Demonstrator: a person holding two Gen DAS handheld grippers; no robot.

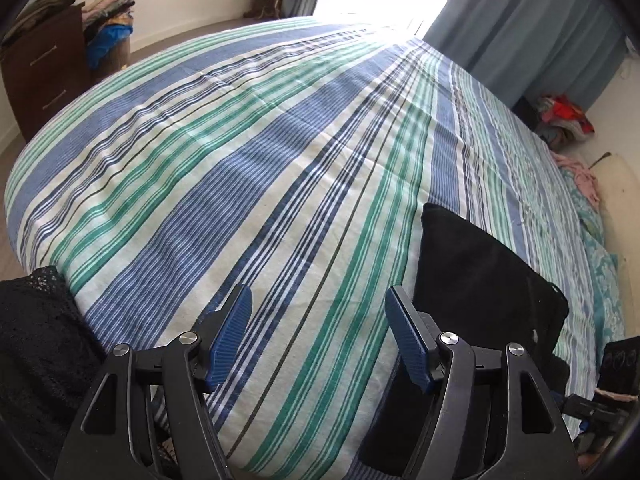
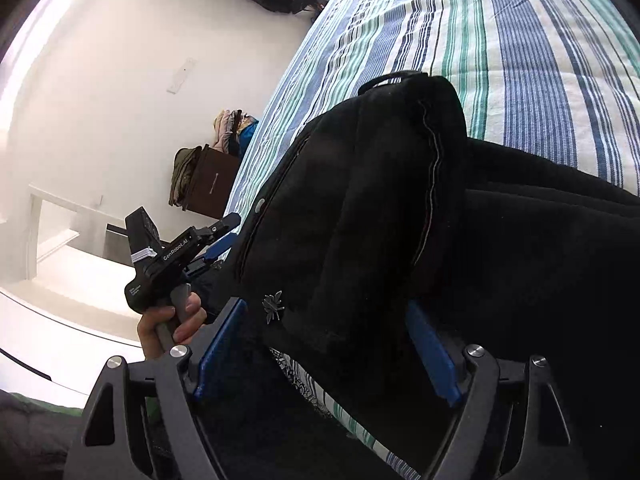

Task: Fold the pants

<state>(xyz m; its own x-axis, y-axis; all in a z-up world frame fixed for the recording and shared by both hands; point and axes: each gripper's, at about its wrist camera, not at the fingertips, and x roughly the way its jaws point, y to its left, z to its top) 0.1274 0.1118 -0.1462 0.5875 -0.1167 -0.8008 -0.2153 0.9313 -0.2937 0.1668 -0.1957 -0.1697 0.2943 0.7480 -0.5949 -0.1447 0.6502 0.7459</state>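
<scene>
Black pants lie bunched on the striped bedspread; a small metal spider pin sits on their near edge. My right gripper straddles that near edge with the cloth between its blue pads, and the left pad's face stands free of the cloth. In the left wrist view the pants lie just right of my left gripper, which is open over bare bedspread. The right wrist view also shows a hand holding the left gripper beside the pants.
A black lace cloth lies at the bed's near left edge. A brown dresser and piled clothes stand beyond the bed on the left. Blue curtains, a clothes heap and a teal pillow are on the right.
</scene>
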